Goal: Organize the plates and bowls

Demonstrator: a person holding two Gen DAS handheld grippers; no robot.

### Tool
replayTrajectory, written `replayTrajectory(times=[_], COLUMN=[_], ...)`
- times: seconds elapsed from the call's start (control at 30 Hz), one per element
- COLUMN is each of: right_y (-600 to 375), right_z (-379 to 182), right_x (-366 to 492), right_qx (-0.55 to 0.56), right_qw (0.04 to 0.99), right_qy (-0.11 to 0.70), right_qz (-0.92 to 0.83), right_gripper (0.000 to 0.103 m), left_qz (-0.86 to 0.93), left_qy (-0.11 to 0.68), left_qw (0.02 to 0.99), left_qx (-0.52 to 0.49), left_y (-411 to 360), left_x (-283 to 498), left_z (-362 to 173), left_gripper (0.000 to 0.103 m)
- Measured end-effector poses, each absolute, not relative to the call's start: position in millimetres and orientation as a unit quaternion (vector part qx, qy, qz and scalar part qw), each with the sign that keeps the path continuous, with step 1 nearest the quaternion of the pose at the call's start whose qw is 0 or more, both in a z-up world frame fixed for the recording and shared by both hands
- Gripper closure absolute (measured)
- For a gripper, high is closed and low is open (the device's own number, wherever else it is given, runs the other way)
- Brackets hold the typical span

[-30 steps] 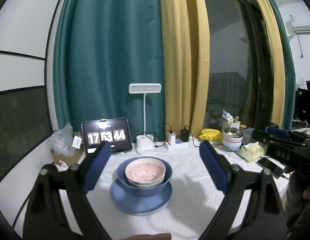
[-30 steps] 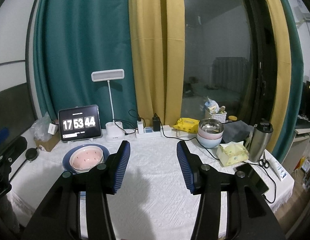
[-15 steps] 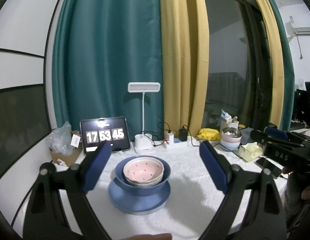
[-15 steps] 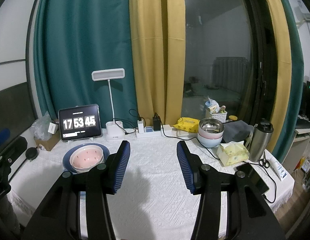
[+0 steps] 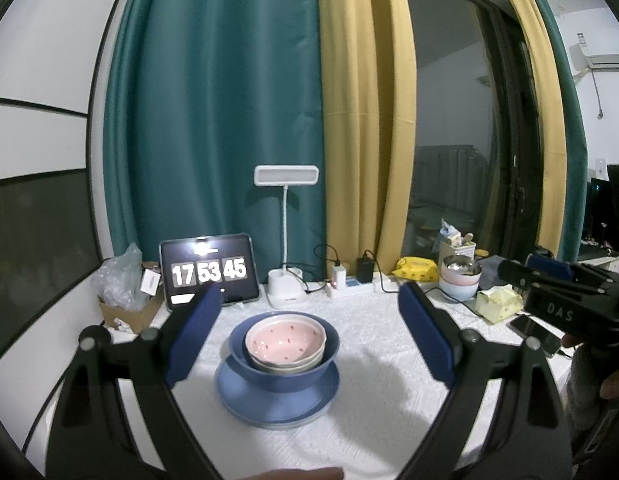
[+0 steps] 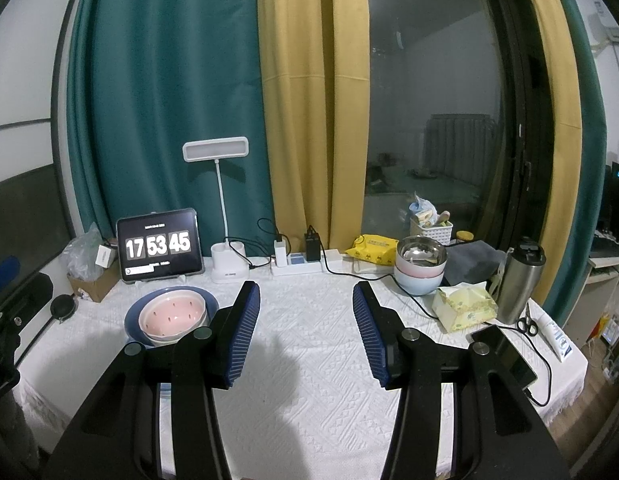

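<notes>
My left gripper has its jaws spread wide with nothing between the pads; the blue fingers frame the stack of dishes without touching it. My right gripper has its jaws parted about halfway, also empty, over bare white tablecloth.

In the left wrist view, the stack sits centred between the fingers and beyond them, on the cloth. At the bottom is a blue plate. On it stands a blue bowl. Nested inside that is a pink bowl with small red specks, and a pale rim shows just under it, so a further bowl lies beneath; I cannot tell more about it. In the right wrist view, the same stack lies to the left of the left finger, partly hidden by it.

Further back, near the right side of the table, a second stack of bowls stands upright: a metal bowl on top, a pink one under it, a light blue one at the bottom. Just beside it is a yellow tissue pack, and beyond that a steel flask.

Along the rear edge stand a tablet showing a clock, a white desk lamp and a power strip.
</notes>
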State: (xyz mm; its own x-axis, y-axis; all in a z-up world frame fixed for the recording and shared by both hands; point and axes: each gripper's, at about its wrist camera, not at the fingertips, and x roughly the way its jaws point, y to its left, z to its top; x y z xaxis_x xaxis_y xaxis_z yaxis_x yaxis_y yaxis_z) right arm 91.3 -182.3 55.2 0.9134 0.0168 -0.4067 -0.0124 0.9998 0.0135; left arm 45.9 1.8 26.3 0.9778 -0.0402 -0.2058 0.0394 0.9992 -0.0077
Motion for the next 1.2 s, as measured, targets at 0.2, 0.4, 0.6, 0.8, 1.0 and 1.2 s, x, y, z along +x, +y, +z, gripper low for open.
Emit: replayTrajectory(times=[0.2,0.4,0.6,0.8,1.0,1.2], right_y=[-182.4,-182.2,-181.8,-181.6,-181.6,-181.0], right_z=[55.2,55.1,55.1,55.1,55.0,55.2], right_x=[91.2,91.4,91.4,91.3,91.3,91.4], right_qx=[0.005,0.005,0.005,0.005,0.005,0.006], right_qw=[0.978,0.978,0.978,0.978,0.978,0.978], right_qy=[0.208,0.208,0.208,0.208,0.208,0.208], right_qz=[0.007,0.007,0.007,0.007,0.008,0.007], right_gripper=[0.052,0.052,0.052,0.052,0.052,0.052], left_qz=[-0.019,-0.019,-0.019,-0.019,-0.018,-0.018], left_qy=[0.104,0.105,0.105,0.105,0.106,0.106], left_qw=[0.994,0.994,0.994,0.994,0.994,0.994], left_qx=[-0.002,-0.003,-0.003,-0.003,-0.003,-0.003], left_y=[2.5,0.4,0.0,0.3,0.2,-0.4], left_x=[46.3,44.3,44.3,44.4,44.5,44.2], left_z=[26.2,25.0,25.1,25.2,25.3,25.3], left_gripper=[0.012,0.012,0.012,0.012,0.012,0.012])
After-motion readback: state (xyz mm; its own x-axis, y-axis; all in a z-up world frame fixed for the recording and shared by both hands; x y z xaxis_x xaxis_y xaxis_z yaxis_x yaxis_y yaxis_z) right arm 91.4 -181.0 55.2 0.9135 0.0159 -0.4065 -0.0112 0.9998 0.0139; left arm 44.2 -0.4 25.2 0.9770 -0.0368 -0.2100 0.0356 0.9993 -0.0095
